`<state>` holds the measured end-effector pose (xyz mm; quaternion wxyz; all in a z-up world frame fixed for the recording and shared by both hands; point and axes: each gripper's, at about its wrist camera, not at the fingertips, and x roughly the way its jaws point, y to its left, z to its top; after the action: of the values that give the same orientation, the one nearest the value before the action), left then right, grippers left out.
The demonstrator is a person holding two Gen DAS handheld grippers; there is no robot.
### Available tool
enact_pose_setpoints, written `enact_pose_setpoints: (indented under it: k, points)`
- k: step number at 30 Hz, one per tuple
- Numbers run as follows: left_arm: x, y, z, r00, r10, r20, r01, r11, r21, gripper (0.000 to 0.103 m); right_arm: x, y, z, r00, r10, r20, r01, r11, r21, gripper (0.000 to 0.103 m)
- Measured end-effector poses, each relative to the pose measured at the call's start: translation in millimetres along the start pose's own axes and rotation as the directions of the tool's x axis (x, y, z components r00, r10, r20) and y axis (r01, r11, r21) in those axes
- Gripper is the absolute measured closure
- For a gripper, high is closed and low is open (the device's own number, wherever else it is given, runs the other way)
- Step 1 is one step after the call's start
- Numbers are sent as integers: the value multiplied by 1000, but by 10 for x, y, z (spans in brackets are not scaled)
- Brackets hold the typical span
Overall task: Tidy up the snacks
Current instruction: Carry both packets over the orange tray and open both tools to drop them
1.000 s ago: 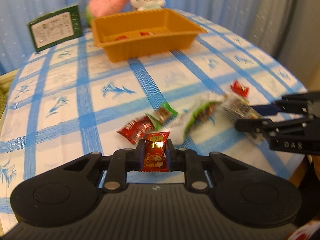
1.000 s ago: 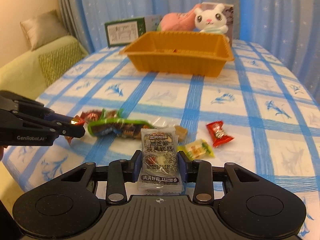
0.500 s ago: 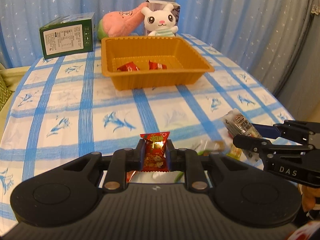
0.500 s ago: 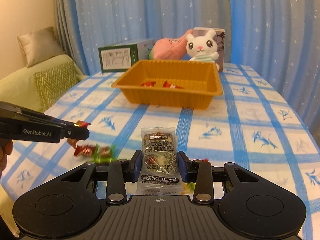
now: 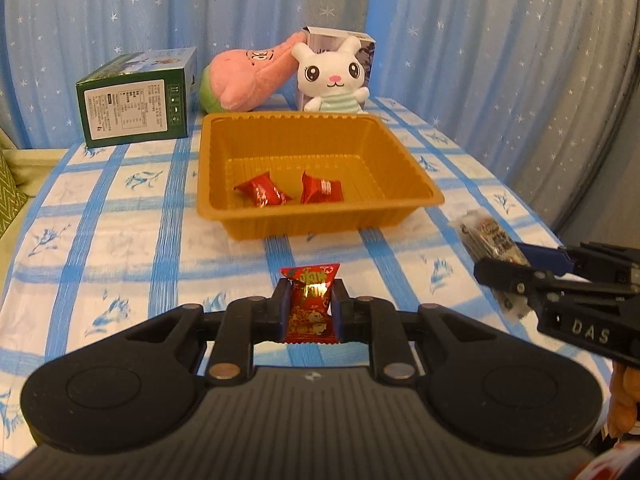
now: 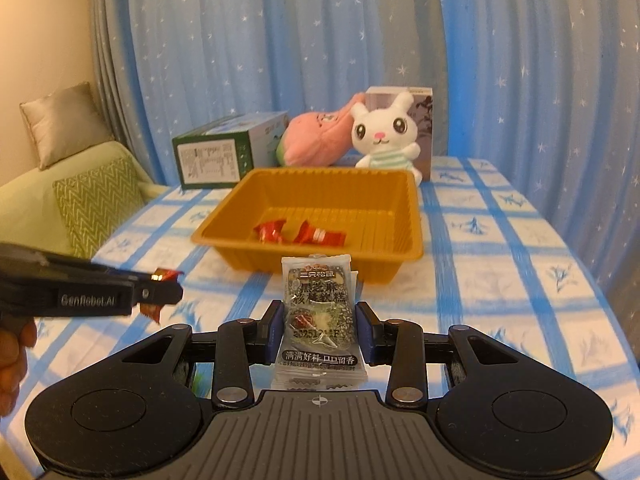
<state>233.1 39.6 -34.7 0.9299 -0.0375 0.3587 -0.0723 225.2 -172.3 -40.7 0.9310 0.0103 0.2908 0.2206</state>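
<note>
Left gripper [image 5: 310, 307] clamped tight on a small red foil snack packet [image 5: 310, 308] with gold lettering, unreadable. Right gripper [image 6: 318, 330], marked "DAS", closed on a clear-and-black sesame snack packet [image 6: 318, 312] printed "三只松鼠". Both held above the blue-checked tablecloth [image 5: 120, 232], short of the orange plastic tray [image 5: 400, 200] holding 2 red wrapped candies [image 5: 262, 192]. "GenRobot.AI" on the left gripper's side.

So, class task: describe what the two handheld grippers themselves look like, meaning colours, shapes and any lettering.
Both are matte black. The left gripper and the right gripper each have a ribbed grey-black base, two round domed lobes, silver rivets on jointed linkage bars, and blue pads inside the fingers. Seen side-on, one bears raised "GenRobot.AI" lettering, the other "DAS". No cables or sleeves show.
</note>
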Motion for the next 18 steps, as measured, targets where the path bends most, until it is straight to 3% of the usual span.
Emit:
enact_pose_setpoints:
  k: [18]
  points:
    - [451,185,586,998,34,56,-31,999,-43,85,641,-292,640,999,7,39,-9,998,60,65]
